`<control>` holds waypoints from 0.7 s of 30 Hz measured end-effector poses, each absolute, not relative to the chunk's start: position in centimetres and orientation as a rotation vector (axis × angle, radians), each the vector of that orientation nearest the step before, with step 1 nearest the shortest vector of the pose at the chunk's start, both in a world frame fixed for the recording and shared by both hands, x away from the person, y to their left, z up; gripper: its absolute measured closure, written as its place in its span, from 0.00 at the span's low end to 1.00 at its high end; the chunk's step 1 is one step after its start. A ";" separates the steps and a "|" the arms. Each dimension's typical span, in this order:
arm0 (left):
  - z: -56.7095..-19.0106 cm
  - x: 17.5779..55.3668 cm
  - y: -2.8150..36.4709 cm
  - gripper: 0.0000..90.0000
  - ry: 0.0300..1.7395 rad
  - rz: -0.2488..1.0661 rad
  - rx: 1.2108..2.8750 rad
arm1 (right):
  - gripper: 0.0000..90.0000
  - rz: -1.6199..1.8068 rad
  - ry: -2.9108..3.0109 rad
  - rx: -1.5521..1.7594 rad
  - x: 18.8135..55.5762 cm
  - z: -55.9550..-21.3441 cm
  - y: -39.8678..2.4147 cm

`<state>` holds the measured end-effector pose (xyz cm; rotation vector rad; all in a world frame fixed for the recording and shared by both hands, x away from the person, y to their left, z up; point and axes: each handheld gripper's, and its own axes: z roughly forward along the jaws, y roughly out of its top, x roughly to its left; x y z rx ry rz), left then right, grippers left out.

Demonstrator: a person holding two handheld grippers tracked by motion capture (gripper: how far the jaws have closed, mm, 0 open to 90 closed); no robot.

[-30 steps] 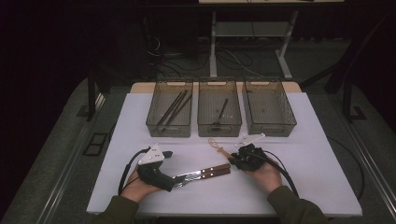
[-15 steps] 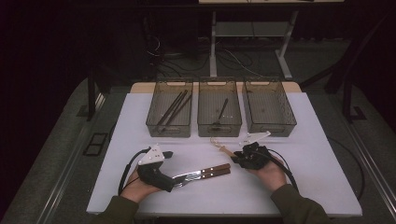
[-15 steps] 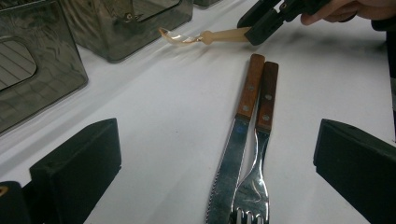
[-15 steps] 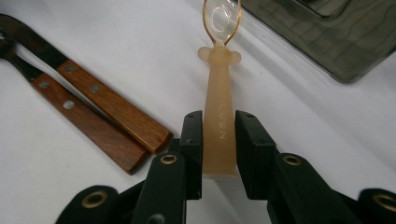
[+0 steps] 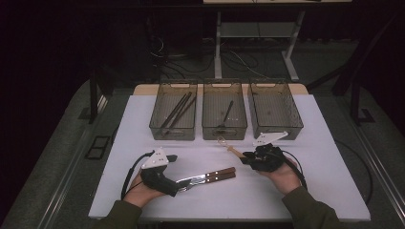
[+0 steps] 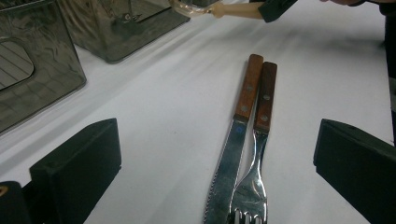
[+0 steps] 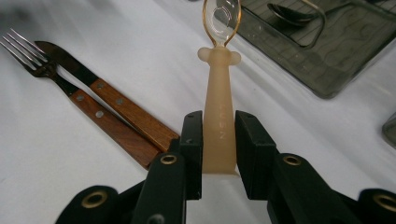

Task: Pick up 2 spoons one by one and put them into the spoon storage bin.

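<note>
Ahead of you three smoky translucent plastic bins stand in a row: the left bin [image 5: 173,110] holds dark sticks, the middle bin [image 5: 224,110] a dark metal spoon [image 7: 292,13]. On the white table [image 5: 325,143] a wooden-handled knife [image 6: 237,135] and a wooden-handled fork [image 6: 258,149] lie side by side, touching, between your hands. The small spoon with a cream plastic handle and clear amber-rimmed bowl [image 7: 219,84] sits above the table, pointing toward the middle bin. Your right gripper [image 7: 219,140] pinches its handle; your left gripper [image 6: 215,163] rests spread wide, the knife and fork lying between its jaws, untouched.
</note>
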<state>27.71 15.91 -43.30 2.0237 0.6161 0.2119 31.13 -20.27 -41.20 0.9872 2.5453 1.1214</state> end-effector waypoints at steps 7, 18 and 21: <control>-43.3 27.7 15.8 0.01 0.615 0.208 2.027 | 0.82 1.171 2.533 0.985 31.2 -40.1 -20.9; -43.4 27.8 15.8 0.00 0.635 0.205 2.016 | 0.82 1.198 2.509 0.977 31.9 -38.9 -21.2; -43.4 27.8 15.8 0.00 0.633 0.208 2.016 | 0.82 1.206 2.507 0.982 32.2 -38.4 -21.4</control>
